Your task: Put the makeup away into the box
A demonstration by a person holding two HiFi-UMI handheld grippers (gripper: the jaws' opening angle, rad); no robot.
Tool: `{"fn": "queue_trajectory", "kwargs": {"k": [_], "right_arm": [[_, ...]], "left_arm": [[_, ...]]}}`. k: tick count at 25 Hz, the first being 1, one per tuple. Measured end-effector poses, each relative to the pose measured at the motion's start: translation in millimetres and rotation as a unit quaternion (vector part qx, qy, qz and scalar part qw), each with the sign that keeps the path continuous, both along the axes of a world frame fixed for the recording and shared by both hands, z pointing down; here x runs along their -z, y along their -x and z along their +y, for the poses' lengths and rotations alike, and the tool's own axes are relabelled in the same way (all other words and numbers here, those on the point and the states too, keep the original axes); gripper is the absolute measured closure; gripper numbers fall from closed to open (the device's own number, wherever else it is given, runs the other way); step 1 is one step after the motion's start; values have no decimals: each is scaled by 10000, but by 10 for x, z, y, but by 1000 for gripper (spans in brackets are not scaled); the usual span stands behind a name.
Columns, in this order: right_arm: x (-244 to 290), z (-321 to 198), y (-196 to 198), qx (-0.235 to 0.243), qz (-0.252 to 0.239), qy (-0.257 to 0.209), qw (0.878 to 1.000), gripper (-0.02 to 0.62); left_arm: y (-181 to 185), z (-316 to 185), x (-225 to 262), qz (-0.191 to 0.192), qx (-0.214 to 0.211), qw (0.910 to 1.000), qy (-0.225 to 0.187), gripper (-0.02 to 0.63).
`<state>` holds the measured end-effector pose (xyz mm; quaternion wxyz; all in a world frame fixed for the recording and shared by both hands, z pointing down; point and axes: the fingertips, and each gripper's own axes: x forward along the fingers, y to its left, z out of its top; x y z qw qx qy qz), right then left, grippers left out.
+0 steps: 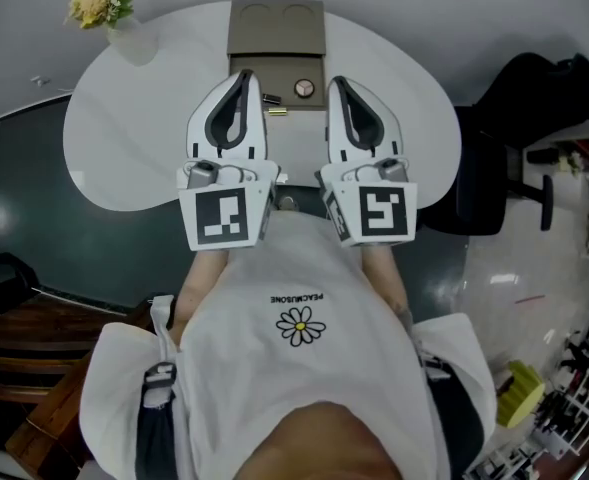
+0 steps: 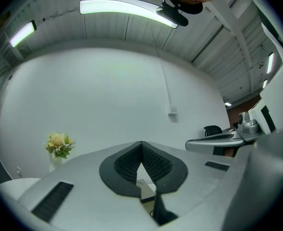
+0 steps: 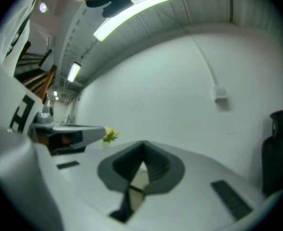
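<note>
Makeup is lying at the far middle of the bench (image 1: 124, 158), showing between the two raised grippers. A round compact (image 1: 301, 88) is sitting at the near edge of the box (image 1: 274, 38), though whether inside it I cannot tell. A slim gold tube (image 1: 276, 112) and a small dark piece (image 1: 272, 98) are lying just in front. That is making three pieces, with others possibly hiding behind the grippers, and one box, which is standing open. The pieces are looking light, hard and smooth, so probably slipping under a loose pinch. The compact is asking for a hold across its rim, the tube across its middle. The left gripper (image 1: 242, 76) and right gripper (image 1: 336, 81) are hovering level, jaws pressing together on nothing.
</note>
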<state>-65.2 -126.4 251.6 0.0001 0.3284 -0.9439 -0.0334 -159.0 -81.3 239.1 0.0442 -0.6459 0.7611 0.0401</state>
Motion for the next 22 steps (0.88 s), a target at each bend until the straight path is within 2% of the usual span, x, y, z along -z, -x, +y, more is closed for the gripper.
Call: {"fn": "queue_trajectory", "kwargs": {"k": [10,17,22], "right_arm": [[-58,-14,-38,-19,-66,185,9998,566],[-111,-14,-21,14,-58,251,9997,566],[-164,-24,15,52,-14,308,9995,566]], "left_arm": [[134,39,-11,75,169,9998,40,589],[271,70,-39,-27,364,9993,121,589],[432,90,-81,113,673,9973,273,589]]}}
